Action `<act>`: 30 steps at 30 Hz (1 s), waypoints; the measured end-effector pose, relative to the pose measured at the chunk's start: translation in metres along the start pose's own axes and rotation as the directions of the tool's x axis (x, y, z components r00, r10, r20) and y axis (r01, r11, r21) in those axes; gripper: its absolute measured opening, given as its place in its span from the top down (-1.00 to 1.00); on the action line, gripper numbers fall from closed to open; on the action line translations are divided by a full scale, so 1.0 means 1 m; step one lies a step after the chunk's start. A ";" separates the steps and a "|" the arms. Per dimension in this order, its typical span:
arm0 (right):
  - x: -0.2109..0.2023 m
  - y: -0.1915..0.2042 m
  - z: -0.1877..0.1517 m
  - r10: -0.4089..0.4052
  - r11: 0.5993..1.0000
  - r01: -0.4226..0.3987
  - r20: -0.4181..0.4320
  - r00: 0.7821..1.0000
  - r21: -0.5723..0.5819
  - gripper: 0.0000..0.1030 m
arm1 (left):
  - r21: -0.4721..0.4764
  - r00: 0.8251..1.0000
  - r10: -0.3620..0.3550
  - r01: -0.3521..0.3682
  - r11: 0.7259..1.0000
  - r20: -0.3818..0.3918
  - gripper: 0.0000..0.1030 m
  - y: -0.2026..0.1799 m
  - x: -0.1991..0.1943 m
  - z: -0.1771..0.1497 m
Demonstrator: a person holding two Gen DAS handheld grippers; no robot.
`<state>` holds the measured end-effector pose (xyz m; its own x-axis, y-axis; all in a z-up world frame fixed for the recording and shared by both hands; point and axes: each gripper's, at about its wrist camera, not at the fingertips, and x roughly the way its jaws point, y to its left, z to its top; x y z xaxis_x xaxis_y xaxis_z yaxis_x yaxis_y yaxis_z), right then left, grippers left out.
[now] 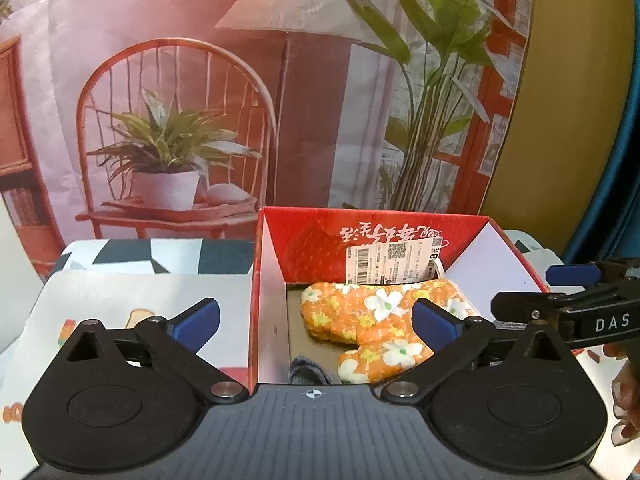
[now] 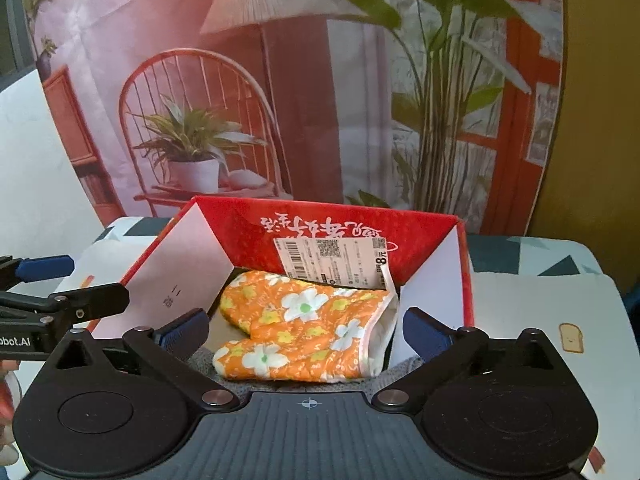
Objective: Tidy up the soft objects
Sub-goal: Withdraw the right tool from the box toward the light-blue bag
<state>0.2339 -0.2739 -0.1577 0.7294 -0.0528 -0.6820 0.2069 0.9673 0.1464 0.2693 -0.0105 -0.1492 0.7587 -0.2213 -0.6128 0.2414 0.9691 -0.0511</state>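
One orange quilted oven mitt printed with white and yellow flowers (image 2: pixel 304 332) is seen lying inside the open red cardboard box with white inner flaps (image 1: pixel 272 280), its thumb turned toward the camera and its white-lined cuff toward 3 o'clock in the right wrist view. A white printed price label (image 2: pixel 332 262) is attached at the cuff end and leans against the far red wall at 12 o'clock. Under the mitt, at 6 o'clock, an edge of grey knitted fabric (image 2: pixel 244 386) is visible; what it is cannot be told.

The left gripper (image 1: pixel 316 322) is held above the near edge of the box, its jaws spread wide with nothing between them. The right gripper (image 2: pixel 306 330) is likewise poised above the box, jaws spread and empty, the mitt lying below and untouched. Each gripper appears at the edge of the other's view.

The step of placing the mitt is judged done, since it rests wholly in the box and both tools are free. No further soft object is seen on the patterned bench cover (image 2: pixel 540 312), so whether anything remains to be stowed cannot be told.

Counted: one mitt, one label, one box, one grey fabric piece, two grippers.
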 end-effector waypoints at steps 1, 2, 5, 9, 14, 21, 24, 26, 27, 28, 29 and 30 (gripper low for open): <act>-0.003 0.000 -0.002 -0.004 1.000 0.004 0.005 1.000 -0.002 -0.99 | -0.004 1.000 0.000 0.000 1.000 0.003 -1.00 0.001 -0.003 -0.001; -0.007 -0.001 -0.004 -0.008 1.000 0.008 0.013 1.000 -0.003 -0.99 | -0.003 1.000 0.003 -0.003 1.000 0.007 -1.00 0.000 -0.007 -0.003; -0.018 -0.002 -0.011 -0.015 1.000 0.015 0.040 0.999 0.003 -0.99 | 0.011 1.000 0.015 -0.015 1.000 0.014 -1.00 -0.003 -0.017 -0.008; -0.032 -0.004 -0.024 -0.016 1.000 0.015 0.070 0.997 0.023 -0.99 | 0.033 0.999 0.028 -0.029 0.999 0.026 -1.00 -0.008 -0.031 -0.018; -0.050 0.002 -0.044 -0.024 1.000 0.026 0.121 0.992 -0.008 -0.99 | 0.039 0.999 0.024 -0.025 0.999 0.031 -1.00 -0.011 -0.047 -0.037; -0.068 0.011 -0.073 -0.005 1.000 0.009 0.159 0.987 -0.020 -0.99 | 0.018 1.000 0.022 -0.023 1.000 0.019 -1.00 -0.010 -0.064 -0.065; -0.074 0.015 -0.084 0.002 1.000 0.002 0.163 0.987 -0.024 -0.99 | 0.013 1.000 0.022 -0.022 1.000 0.008 -1.00 -0.010 -0.068 -0.077; -0.076 0.018 -0.091 0.003 0.999 0.003 0.164 0.986 -0.036 -0.99 | 0.008 1.000 0.020 -0.020 1.000 -0.002 -1.00 -0.010 -0.070 -0.084; -0.077 0.020 -0.095 0.003 0.999 0.004 0.166 0.986 -0.045 -0.99 | 0.007 1.000 0.018 -0.018 1.000 -0.006 -1.00 -0.011 -0.070 -0.087; -0.078 0.022 -0.099 0.003 0.999 0.006 0.166 0.986 -0.053 -0.99 | 0.005 1.000 0.018 -0.018 1.000 -0.010 -1.00 -0.011 -0.071 -0.090; -0.078 0.024 -0.103 0.001 0.998 0.010 0.165 0.986 -0.063 -0.99 | 0.004 1.000 0.019 -0.019 1.000 -0.013 -1.00 -0.011 -0.071 -0.094; -0.078 0.026 -0.108 -0.002 0.997 0.014 0.160 0.987 -0.073 -0.99 | 0.003 1.000 0.020 -0.020 1.000 -0.016 -1.00 -0.012 -0.072 -0.097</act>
<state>0.1119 -0.2175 -0.1782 0.8240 -0.0939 -0.5588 0.1689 0.9820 0.0841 0.1528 0.0049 -0.1813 0.7538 -0.1997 -0.6260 0.2280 0.9730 -0.0359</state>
